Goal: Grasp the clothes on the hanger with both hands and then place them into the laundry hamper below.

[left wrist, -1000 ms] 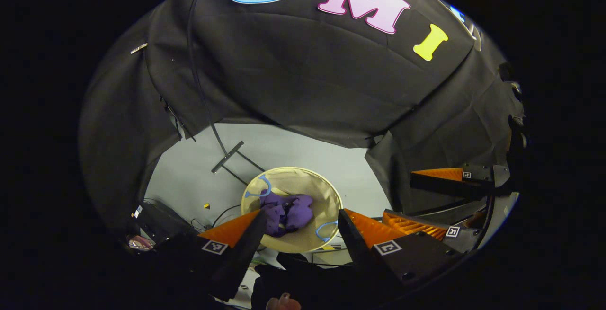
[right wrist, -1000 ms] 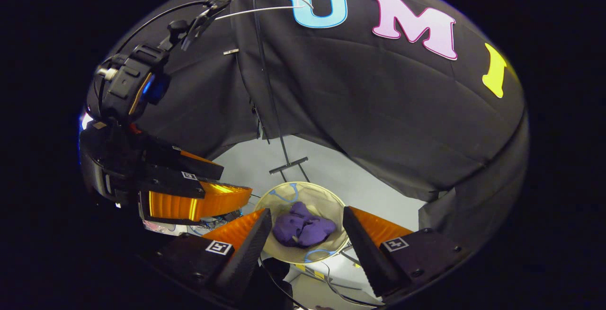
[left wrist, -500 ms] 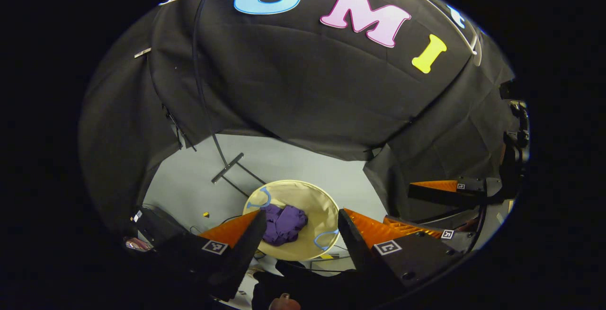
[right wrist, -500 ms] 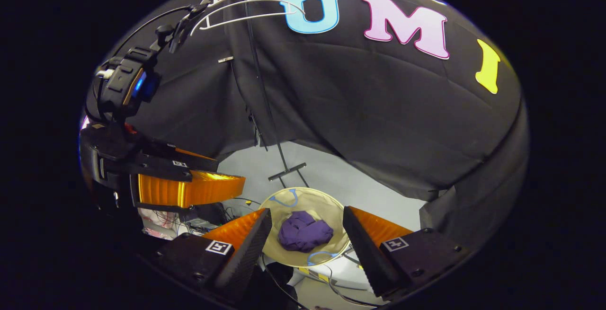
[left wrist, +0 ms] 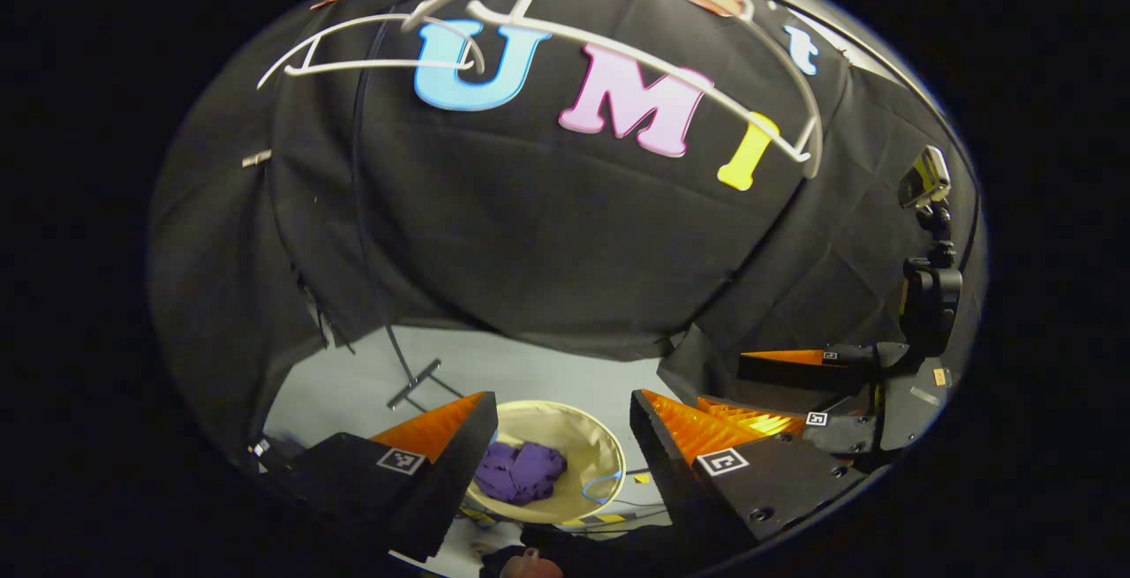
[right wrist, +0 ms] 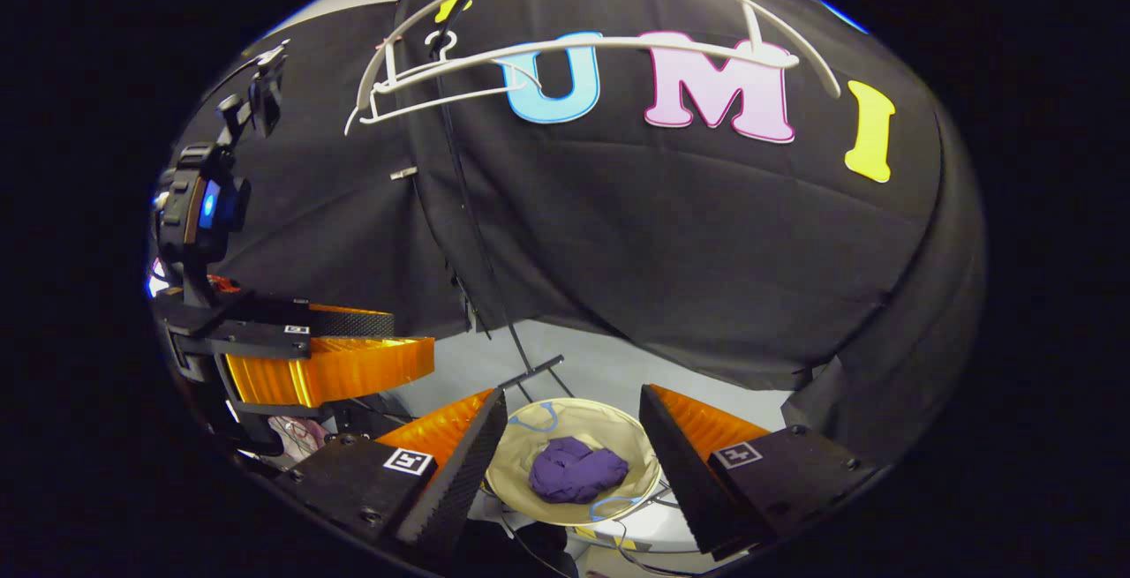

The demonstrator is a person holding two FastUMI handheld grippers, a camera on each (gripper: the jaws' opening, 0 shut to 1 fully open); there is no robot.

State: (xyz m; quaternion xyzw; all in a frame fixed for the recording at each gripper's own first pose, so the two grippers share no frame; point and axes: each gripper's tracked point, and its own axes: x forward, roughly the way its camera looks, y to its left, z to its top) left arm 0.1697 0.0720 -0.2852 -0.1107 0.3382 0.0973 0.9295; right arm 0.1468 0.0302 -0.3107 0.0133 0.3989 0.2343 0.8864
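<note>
A crumpled purple garment [left wrist: 519, 472] [right wrist: 576, 470] lies inside the round cream laundry hamper [left wrist: 593, 441] [right wrist: 609, 424] on the floor. Bare white hangers [left wrist: 618, 48] [right wrist: 565, 44] hang high above on the rail. My left gripper [left wrist: 563, 437] is open above the hamper with nothing between its fingers; it also appears at the left of the right gripper view as the left gripper [right wrist: 353, 349]. My right gripper [right wrist: 572, 432] is open too, high over the hamper, and shows at the right of the left gripper view as the right gripper [left wrist: 777, 384].
A thin black stand pole [right wrist: 481, 234] with a cross foot [left wrist: 413, 384] rises behind the hamper. Cables and a dark box [right wrist: 296, 428] lie on the grey floor at the left. Black cloth walls close the booth around.
Both grippers have risen and tilted up from the hamper, staying open. The hangers have come into view overhead and the hamper with the garment sits lower and smaller.
</note>
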